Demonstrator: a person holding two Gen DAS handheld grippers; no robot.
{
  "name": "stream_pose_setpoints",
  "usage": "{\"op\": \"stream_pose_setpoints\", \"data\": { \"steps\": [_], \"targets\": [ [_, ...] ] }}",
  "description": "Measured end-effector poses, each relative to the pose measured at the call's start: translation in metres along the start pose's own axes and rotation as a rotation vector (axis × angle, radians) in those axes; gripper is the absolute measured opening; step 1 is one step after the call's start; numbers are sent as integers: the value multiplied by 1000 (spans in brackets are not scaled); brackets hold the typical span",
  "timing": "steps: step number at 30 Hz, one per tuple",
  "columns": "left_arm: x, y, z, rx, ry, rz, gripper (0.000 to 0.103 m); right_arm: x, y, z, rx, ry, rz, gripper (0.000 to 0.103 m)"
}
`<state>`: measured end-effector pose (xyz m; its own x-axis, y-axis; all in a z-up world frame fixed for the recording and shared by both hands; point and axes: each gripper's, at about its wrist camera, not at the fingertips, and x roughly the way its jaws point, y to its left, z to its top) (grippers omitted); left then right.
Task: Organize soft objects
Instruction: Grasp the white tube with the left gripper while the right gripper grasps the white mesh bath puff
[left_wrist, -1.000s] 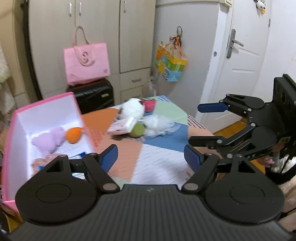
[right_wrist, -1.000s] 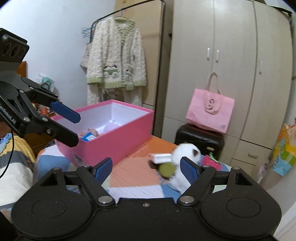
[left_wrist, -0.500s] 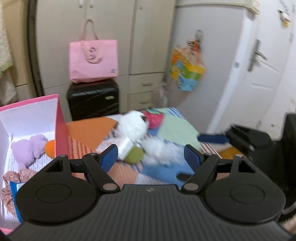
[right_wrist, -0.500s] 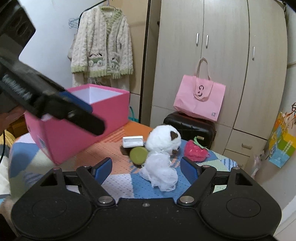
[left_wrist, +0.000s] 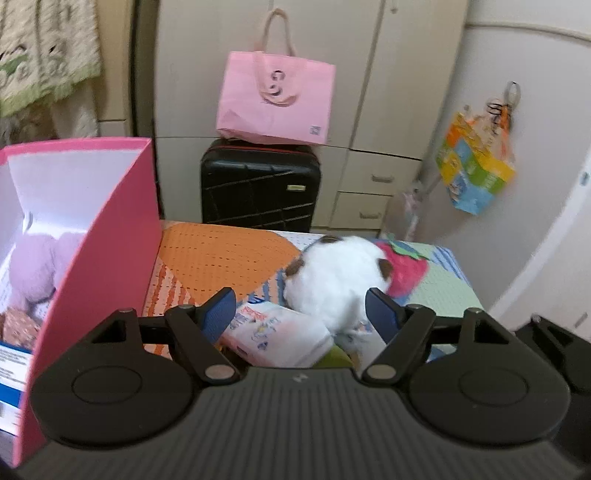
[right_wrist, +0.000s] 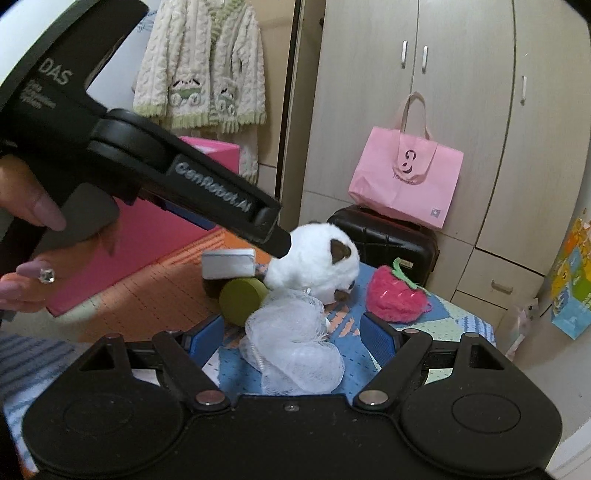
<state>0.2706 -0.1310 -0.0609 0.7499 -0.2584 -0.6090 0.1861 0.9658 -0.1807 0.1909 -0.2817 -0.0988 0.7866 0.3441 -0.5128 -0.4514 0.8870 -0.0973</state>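
Both tools are spread wide and grasp nothing. The left gripper (left_wrist: 300, 308) hangs over a white tissue pack (left_wrist: 277, 338), with the white plush toy (left_wrist: 334, 282) just beyond its fingertips and the red strawberry plush (left_wrist: 406, 269) touching that toy's right side. The pink box (left_wrist: 107, 243) stands at left, a lilac plush (left_wrist: 35, 267) inside it. The right gripper (right_wrist: 291, 338) straddles the white mesh pouf (right_wrist: 293, 350), which lies near the green round sponge (right_wrist: 242, 299) on the patchwork table (right_wrist: 147, 295).

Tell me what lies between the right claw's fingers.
In the right wrist view, the white mesh pouf sits between the open right claw, fingers not touching it; the white plush is beyond.
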Motion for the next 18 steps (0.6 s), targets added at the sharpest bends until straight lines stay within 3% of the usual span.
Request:
{"op": "stream_pose_setpoints", "data": {
  "steps": [7,12,18],
  "targets": [
    [8,7,-20,-59,-2,20,73,12,-10,-3,59,33,48,84],
    [-2,15,-27,-126,-41,4,61,12,-1,-7,21,67,47,78],
    [0,18,-35,-133,6,41,61,11,-3,-12,71,76,47,56]
  ]
}}
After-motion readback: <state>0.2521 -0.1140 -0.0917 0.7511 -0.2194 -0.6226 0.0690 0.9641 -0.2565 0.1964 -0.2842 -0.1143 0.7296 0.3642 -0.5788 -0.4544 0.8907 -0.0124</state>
